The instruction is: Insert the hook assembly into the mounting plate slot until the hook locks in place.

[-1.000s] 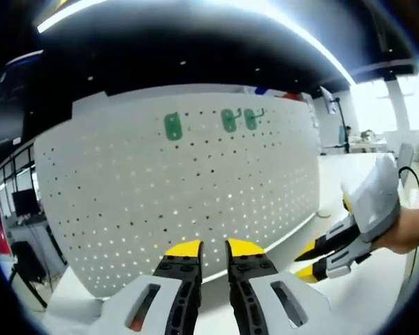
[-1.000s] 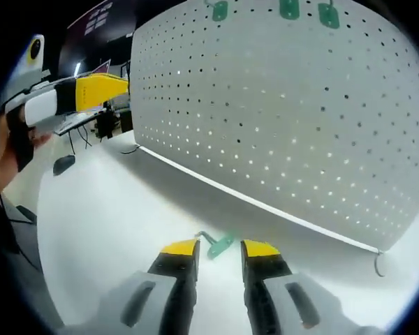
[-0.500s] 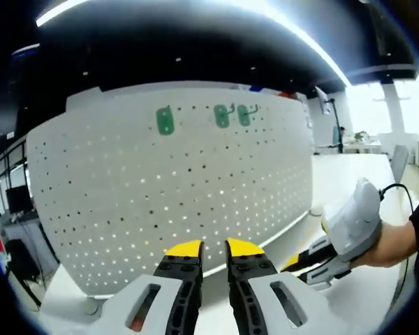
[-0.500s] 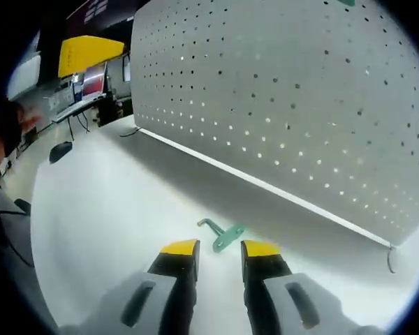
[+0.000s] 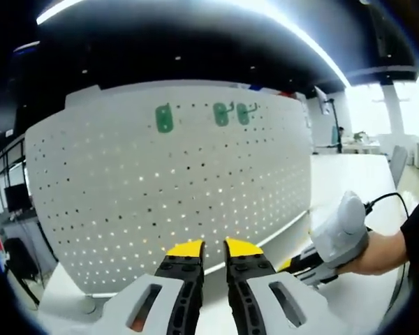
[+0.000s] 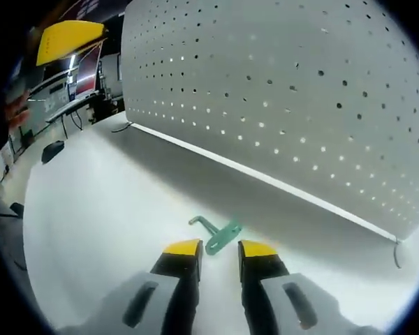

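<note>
In the right gripper view, the right gripper (image 6: 211, 249) hung low over the white tabletop (image 6: 105, 202), its two yellow-tipped jaws standing apart with nothing between them. The green hook assembly (image 6: 216, 234) lay flat on the table just ahead of those jaw tips, its small plate end nearer the jaws and its bent hook arm reaching away to the view's left; whether a jaw tip touched it could not be told. Behind it stood the white pegboard (image 6: 300, 98), upright on the table and running across the view, with a pale strip along its foot. A small wire hook (image 6: 397, 252) hung at the board's lower right corner. At the view's upper left the left gripper showed as a yellow jaw tip (image 6: 64, 36) (blurred, against dim desks and monitors).

In the left gripper view, the left gripper (image 5: 205, 247) was held up facing the pegboard (image 5: 167, 188), its jaws slightly parted and empty. High on the board sat three green pieces: a plain mounting plate (image 5: 164, 118) to the left, and two further plates with hooks fitted (image 5: 230, 113) close together to its right. The right gripper (image 5: 321, 255) came in from the view's right, low near the table, gripped by a person's hand (image 5: 373, 250).
</note>
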### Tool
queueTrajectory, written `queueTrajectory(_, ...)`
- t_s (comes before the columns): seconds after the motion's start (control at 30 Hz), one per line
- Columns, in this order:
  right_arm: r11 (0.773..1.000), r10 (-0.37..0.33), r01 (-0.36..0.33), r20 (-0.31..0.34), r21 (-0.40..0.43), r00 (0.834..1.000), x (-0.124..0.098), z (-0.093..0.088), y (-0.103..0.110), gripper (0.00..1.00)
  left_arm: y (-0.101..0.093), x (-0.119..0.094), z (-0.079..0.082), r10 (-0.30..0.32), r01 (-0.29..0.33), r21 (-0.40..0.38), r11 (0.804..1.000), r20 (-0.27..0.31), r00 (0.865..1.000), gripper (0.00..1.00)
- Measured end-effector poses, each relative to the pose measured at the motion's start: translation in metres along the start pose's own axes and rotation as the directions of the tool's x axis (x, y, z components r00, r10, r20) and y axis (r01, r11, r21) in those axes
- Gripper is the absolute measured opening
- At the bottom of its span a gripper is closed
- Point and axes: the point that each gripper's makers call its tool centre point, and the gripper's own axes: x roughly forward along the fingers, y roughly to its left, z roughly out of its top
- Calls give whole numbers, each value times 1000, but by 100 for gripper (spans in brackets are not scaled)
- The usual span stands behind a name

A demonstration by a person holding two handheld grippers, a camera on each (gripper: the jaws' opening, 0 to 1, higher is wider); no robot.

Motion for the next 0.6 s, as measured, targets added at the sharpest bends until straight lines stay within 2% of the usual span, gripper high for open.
queueTrajectory(0.47,998,-57,57,8,28,998,-7,-7,-26,13,-5,1,-4,-12,13,6,1000,-12,1000,10)
queueTrajectory(0.6,998,-54,53,18,39,998,-7,-8,-28,10,-7,2,-4,-17,17,6,1000,-15,1000,9)
